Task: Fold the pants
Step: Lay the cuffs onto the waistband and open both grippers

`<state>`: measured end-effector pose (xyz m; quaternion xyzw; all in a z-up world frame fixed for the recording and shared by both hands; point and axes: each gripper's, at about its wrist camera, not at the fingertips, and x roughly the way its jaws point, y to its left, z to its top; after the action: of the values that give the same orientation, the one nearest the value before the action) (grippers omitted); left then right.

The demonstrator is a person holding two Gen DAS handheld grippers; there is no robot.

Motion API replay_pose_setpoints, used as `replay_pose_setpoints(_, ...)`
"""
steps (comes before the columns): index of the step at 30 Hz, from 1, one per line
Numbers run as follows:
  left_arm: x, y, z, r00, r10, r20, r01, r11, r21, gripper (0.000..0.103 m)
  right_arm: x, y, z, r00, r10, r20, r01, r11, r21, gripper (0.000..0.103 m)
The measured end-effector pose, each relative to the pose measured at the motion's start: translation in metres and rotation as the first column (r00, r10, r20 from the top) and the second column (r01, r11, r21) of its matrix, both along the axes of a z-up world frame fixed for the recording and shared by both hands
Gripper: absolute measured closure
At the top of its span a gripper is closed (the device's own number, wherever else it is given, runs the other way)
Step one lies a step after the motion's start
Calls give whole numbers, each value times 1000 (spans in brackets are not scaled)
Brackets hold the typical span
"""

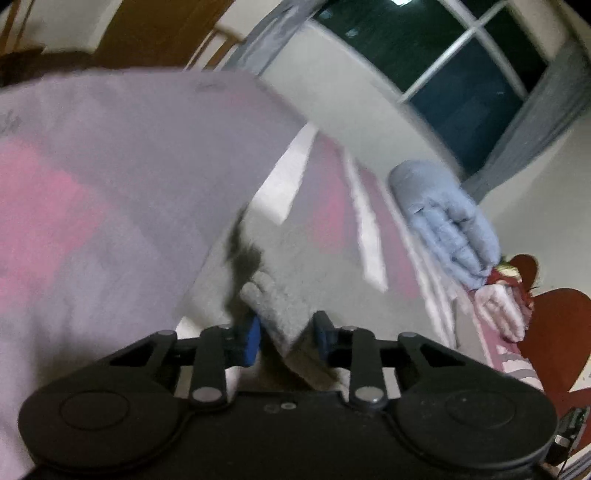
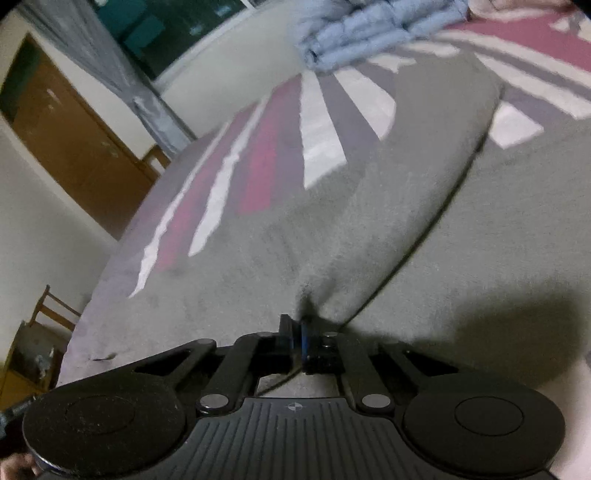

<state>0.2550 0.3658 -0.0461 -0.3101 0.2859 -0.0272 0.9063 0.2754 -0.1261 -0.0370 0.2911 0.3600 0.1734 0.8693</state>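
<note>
The grey pants (image 2: 369, 206) lie spread over a bed with a pink, white and grey striped cover (image 2: 266, 158). My right gripper (image 2: 300, 341) is shut on a pinched fold of the grey pants, and the fabric rises away from it in a ridge. In the left wrist view my left gripper (image 1: 286, 334) has its jaws partly apart with a thick edge of the grey pants (image 1: 280, 295) between the blue pads. The fabric is lifted off the striped cover (image 1: 332, 229). The view is blurred.
A folded light blue quilt (image 1: 447, 221) lies at the far end of the bed; it also shows in the right wrist view (image 2: 369, 33). A pink cloth (image 1: 500, 310) and a red heart-shaped object (image 1: 554, 332) lie beside it. A window (image 1: 461, 74), a wooden door (image 2: 74, 140) and a chair (image 2: 40, 325) surround the bed.
</note>
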Motion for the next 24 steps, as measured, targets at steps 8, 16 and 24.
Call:
replay_pose_setpoints(8,9,-5,44,937,-59,344,58,998,13,85,-40,-30,53,903,-100,419,61,993,106,99)
replay_pose_setpoints(16,-15,0,-44,999,-32,20,31,998,52,87,-58,-24,-51,995,26,97,-27,1000,15,99)
replay_pose_setpoints(24,-4,2,-35,999,-36,-23,37,997,61,82,-43,-23,-33,998,-48,28,47,998,46,75)
